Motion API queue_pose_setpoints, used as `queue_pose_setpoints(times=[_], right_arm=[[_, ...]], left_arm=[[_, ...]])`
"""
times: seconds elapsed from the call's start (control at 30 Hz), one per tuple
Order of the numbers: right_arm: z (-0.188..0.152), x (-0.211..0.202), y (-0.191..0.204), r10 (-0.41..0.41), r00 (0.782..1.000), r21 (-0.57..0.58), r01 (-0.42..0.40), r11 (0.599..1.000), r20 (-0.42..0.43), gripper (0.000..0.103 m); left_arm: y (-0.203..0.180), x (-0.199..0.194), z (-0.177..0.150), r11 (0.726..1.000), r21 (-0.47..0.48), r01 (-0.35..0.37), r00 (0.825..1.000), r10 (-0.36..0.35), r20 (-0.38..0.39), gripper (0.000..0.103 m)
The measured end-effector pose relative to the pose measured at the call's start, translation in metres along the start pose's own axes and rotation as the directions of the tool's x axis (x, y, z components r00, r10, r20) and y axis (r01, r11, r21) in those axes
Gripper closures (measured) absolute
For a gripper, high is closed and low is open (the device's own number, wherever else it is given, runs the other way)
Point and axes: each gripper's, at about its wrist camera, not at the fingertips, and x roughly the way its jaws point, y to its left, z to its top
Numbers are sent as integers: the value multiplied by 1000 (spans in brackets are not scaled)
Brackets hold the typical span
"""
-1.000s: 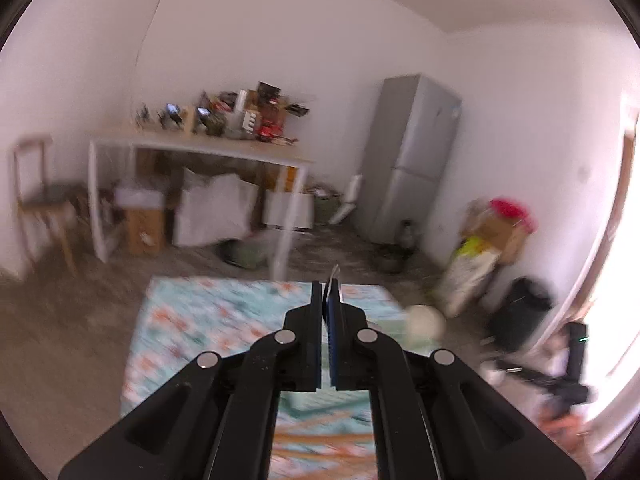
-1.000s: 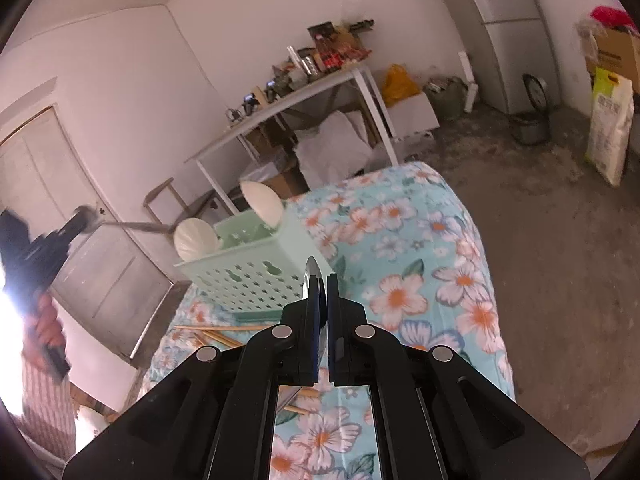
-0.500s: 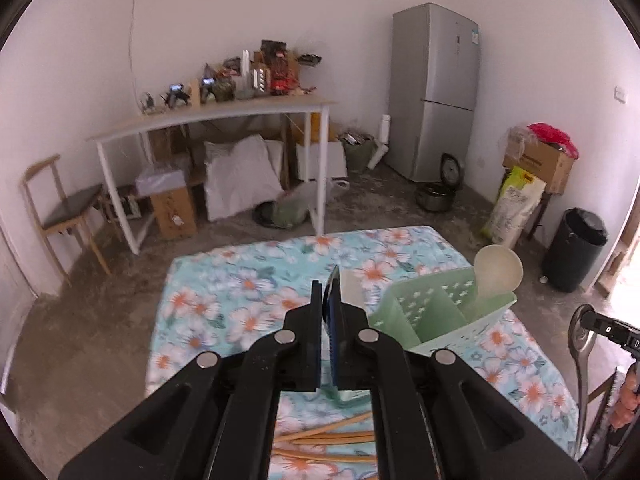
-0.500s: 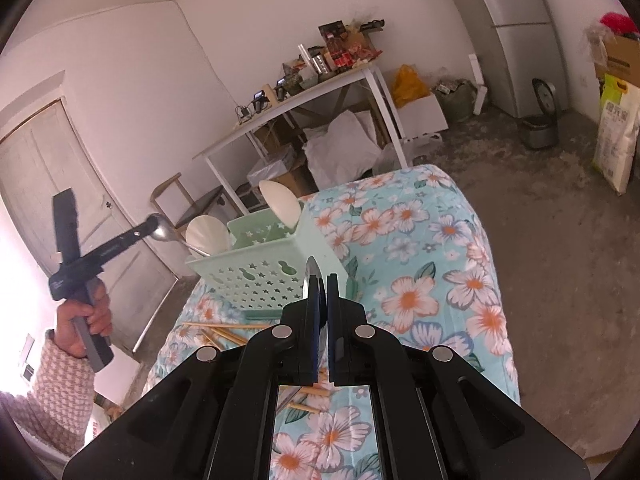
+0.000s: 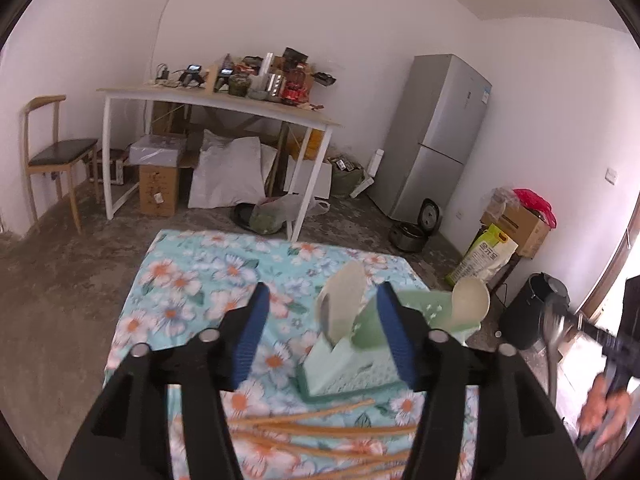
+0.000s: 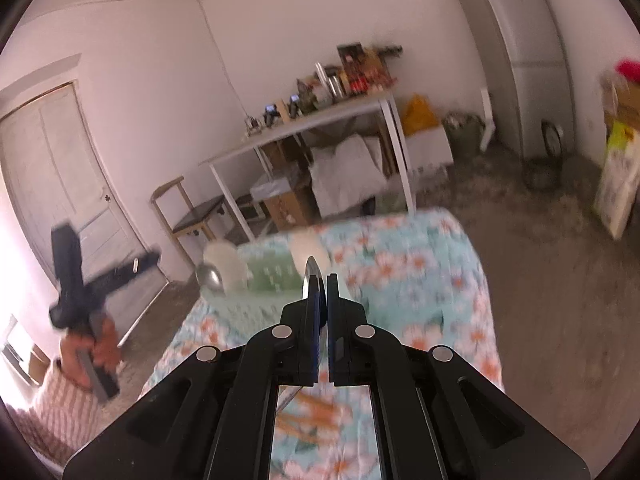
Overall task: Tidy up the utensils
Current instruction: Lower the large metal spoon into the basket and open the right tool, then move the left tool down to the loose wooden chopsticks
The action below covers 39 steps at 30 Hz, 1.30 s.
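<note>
A mint green utensil basket point(image 5: 352, 364) stands on the floral tablecloth point(image 5: 192, 280); two white spoons point(image 5: 344, 300) stick up from it. Several wooden chopsticks point(image 5: 320, 432) lie on the cloth in front of it. My left gripper point(image 5: 322, 320) is open and empty, above the cloth just left of the basket. My right gripper point(image 6: 323, 280) is shut on a metal spoon point(image 6: 310, 276), whose bowl pokes out past the fingertips. The right gripper with the spoon also shows at the right edge of the left wrist view point(image 5: 554, 324). The basket point(image 6: 268, 280) is blurred in the right wrist view.
A white desk point(image 5: 216, 104) with clutter, a wooden chair point(image 5: 52, 152), boxes and bags stand across the floor. A grey fridge point(image 5: 436, 136) is at the back right. A black bin point(image 5: 532, 308) stands right of the table. A door point(image 6: 60, 184) is at the left.
My left gripper has opened; half a second ago its jaws were closed. The right gripper with the spoon has swung closer toward the basket, and its view is blurred by motion.
</note>
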Motion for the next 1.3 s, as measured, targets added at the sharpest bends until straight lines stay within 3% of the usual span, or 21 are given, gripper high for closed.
queue_pose_setpoints(times=[0.17,0.3,0.4,0.57,0.73,0.9,0.97,1.03,1.1,1.3], right_arm=[[55,8,21,-8,989,-82,20,996,150,101],[81,27,40,-45,968,-168,88,982,245,101],[87,54,45,-65,964,-210,122,970,260,101],[70,100,51,-128,964,-319,201,926,234,101],[39,118,57,-190,957,-423,269,865,220,101],[18,116,53,-207,963,-439,264,859,175,100],[15,109,54,-208,962,-443,266,856,176,95],[16,100,55,-203,963,-429,262,864,180,71],[20,86,57,-186,962,-405,253,879,198,60],[24,33,67,-103,966,-329,179,927,237,47]], left_arm=[[21,-18,-37,998,-61,-14,998,11,-54,28],[35,-32,-72,992,-117,-37,995,25,-99,25],[46,-39,-99,983,-182,-38,990,12,-143,23],[52,-40,-132,973,-225,-55,980,9,-200,19],[47,-44,-139,979,-191,-72,983,37,-178,10],[40,-47,-140,987,-147,-66,987,44,-153,6],[40,-47,-141,988,-145,-57,988,34,-151,6],[39,-46,-140,988,-141,-54,988,32,-153,6],[38,-48,-138,989,-140,-50,988,29,-150,6],[40,-55,-137,984,-172,-47,991,25,-128,6]])
